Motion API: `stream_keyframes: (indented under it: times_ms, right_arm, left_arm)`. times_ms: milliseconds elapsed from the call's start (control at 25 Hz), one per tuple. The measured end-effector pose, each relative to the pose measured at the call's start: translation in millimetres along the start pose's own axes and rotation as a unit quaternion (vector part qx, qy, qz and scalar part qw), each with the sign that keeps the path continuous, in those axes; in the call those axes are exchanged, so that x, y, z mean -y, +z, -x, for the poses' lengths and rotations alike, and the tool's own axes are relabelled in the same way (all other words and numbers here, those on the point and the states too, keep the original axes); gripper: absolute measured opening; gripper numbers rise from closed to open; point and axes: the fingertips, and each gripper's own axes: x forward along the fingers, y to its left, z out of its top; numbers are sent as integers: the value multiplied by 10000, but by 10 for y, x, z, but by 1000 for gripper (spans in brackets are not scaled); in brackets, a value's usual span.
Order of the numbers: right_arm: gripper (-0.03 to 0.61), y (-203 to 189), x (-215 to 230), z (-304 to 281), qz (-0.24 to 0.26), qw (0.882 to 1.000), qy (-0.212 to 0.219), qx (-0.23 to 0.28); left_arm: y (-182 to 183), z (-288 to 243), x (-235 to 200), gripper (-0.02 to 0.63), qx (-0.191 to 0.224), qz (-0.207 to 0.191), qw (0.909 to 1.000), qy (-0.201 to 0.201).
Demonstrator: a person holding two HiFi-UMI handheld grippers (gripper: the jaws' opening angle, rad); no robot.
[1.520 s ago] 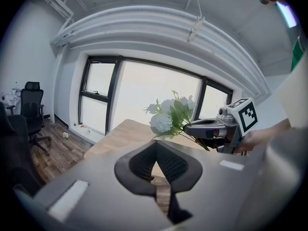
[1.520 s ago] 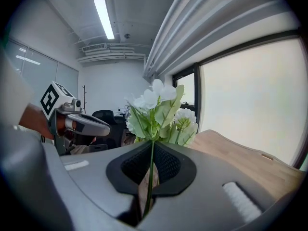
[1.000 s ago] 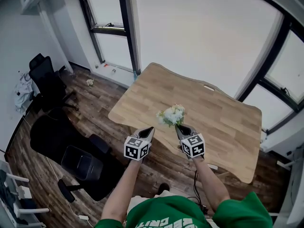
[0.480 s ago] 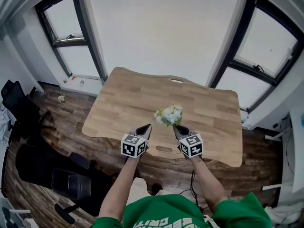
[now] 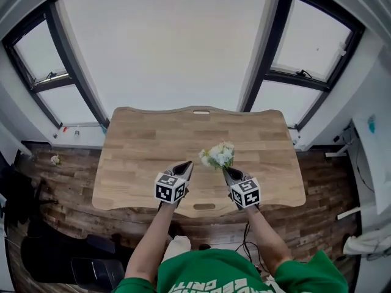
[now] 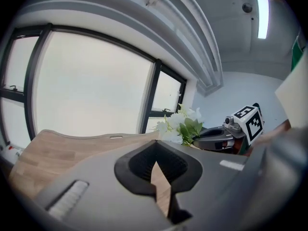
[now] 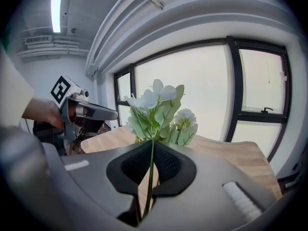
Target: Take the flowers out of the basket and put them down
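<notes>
Windows point(image 5: 165, 47): Big windows with dark frames are running along the wall behind the table.
Floor point(image 5: 55, 206): Dark wood boards are showing around and under the table.
Table point(image 5: 140, 145): A light wood table is standing in front of the windows. Its top is showing bare wood all round the two claws.
Person point(image 5: 214, 276): A person in a green top is reaching both arms out over the near edge of the table, holding one claw in each hand.
Left claw point(image 5: 186, 165): It is pointing forward over the near part of the table, just to the left of the flowers. Its two jaws are pressing together with nothing between them. In the right gripper view the left claw point(image 7: 114, 114) is showing off to the side, apart from the flowers.
Right claw point(image 5: 227, 171): It is sitting beside the left claw, over the near right part of the table. Its jaws are squeezing tight on the thin green stem of the flowers.
Flowers point(image 5: 218, 155): A small bunch of white flowers with green leaves is sticking up from the tip of the right claw. The bunch point(image 7: 156, 109) seems to be up off the table and not touching it, though the view from above is making that hard to tell.
Stem point(image 7: 150, 177): It is running straight down between the right claw's jaws.
</notes>
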Motion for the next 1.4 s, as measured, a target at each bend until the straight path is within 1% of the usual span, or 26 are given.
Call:
stream_keyframes:
  times_ms: [280, 640, 840, 1040, 1240, 1400]
  right_arm:
    - [11, 84, 39, -197, -183, 9992, -346, -40]
    - [11, 101, 119, -404, -339, 9967, -737, -98]
    - [11, 66, 157, -427, -452, 9937, -1017, -118]
    - [11, -7, 241, -412, -584, 9902, -1261, -155]
    - [11, -88, 377, -398, -682, 9876, -1397, -238]
    - [11, -187, 496, -405, -750, 9866, -1413, -322]
  left_arm:
    - [180, -217, -253, 18, -85, -166, 9989, -426]
    - [175, -366, -597, 18, -163, -177, 9971, -718]
    - [146, -481, -608, 18, -240, -240, 9941, -1032]
    - [107, -584, -611, 18, -294, -256, 9916, -1232]
    - [23, -709, -602, 18, -454, -220, 9897, -1340]
    - [-75, -833, -573, 18, -609, -185, 9886, -1364]
